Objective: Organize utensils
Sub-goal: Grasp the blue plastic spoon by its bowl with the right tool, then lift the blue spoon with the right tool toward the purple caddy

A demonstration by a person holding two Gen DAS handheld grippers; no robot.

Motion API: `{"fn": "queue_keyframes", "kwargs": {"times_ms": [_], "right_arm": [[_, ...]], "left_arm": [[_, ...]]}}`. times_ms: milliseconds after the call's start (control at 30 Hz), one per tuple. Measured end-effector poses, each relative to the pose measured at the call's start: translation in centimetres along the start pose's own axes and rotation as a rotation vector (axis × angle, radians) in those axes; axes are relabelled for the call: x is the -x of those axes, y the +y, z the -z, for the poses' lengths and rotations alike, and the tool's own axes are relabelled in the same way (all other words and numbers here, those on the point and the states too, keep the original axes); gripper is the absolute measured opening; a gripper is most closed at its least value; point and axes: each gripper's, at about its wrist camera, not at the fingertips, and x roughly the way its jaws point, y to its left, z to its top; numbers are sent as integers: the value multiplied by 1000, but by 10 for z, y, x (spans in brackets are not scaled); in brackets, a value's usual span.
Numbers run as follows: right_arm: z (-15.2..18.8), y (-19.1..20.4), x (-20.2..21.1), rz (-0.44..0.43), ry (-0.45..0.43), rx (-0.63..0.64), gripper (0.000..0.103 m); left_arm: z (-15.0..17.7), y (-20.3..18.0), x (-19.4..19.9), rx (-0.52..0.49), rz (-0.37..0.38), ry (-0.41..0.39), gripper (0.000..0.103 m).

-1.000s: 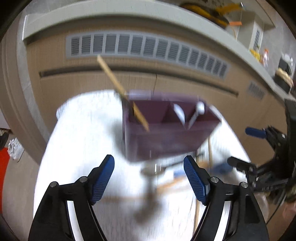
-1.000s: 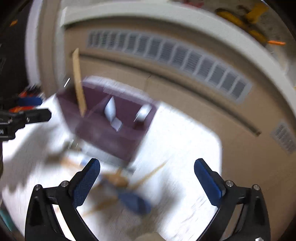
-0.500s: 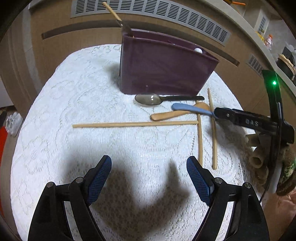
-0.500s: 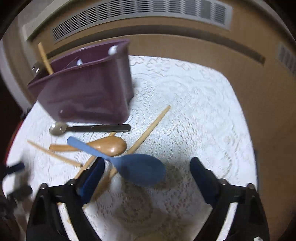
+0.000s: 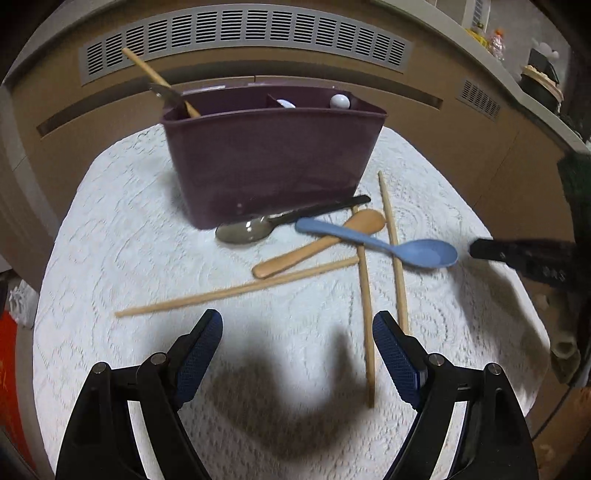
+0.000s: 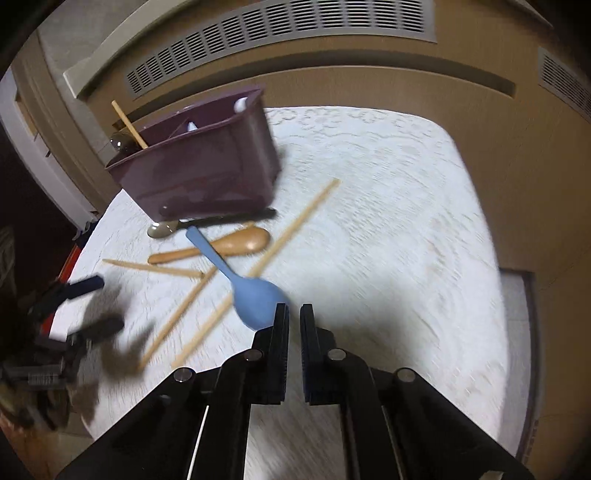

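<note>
A purple utensil holder [image 5: 271, 158] stands on the white lace cloth [image 5: 147, 258]; it also shows in the right wrist view [image 6: 199, 177]. A chopstick and a spoon stick out of its left compartment. In front of it lie a metal spoon [image 5: 251, 229], a wooden spoon [image 5: 321, 242], a blue spoon [image 5: 388, 245] and three wooden chopsticks [image 5: 236, 290]. My left gripper [image 5: 297, 354] is open above the cloth, short of the chopsticks. My right gripper [image 6: 294, 314] is shut and empty, its tips right beside the blue spoon's bowl [image 6: 256, 299].
A brown cabinet front with a grey vent grille [image 5: 243, 33] runs behind the table. The table's round edge falls away at the right [image 6: 517, 295]. The left gripper shows blurred at the left of the right wrist view [image 6: 77, 310].
Both grippers have come down closer to the utensils. My right gripper has gone from wide open to shut, beside the blue spoon's bowl. My left gripper stays open.
</note>
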Motion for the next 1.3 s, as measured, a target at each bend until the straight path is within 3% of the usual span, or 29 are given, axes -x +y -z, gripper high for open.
{"fn": "queue_keyframes", "kwargs": {"times_ms": [67, 167, 300, 500, 700, 767, 833, 1100, 1300], "right_arm": [[5, -13, 8, 21, -5, -23, 6], [13, -19, 13, 71, -5, -13, 7], [13, -2, 7, 83, -4, 93, 11], [-9, 61, -21, 45, -17, 353, 21], [-43, 86, -41, 23, -17, 434, 24], [-50, 89, -34, -6, -35, 432, 44], [-52, 91, -27, -33, -53, 442, 56], [-42, 130, -66, 59, 31, 632, 47], [-54, 101, -83, 68, 92, 498, 52]], "left_arm": [[-8, 2, -5, 9, 22, -8, 84], [-19, 14, -13, 70, -14, -13, 84], [-23, 41, -10, 235, -46, -15, 84], [-6, 35, -5, 211, -64, -1, 84], [15, 36, 11, 222, -61, -9, 84], [21, 42, 18, 237, -69, -18, 88], [26, 48, 23, 259, -70, -21, 90], [36, 52, 27, 312, -51, -15, 90], [46, 58, 28, 328, -61, 4, 90]]}}
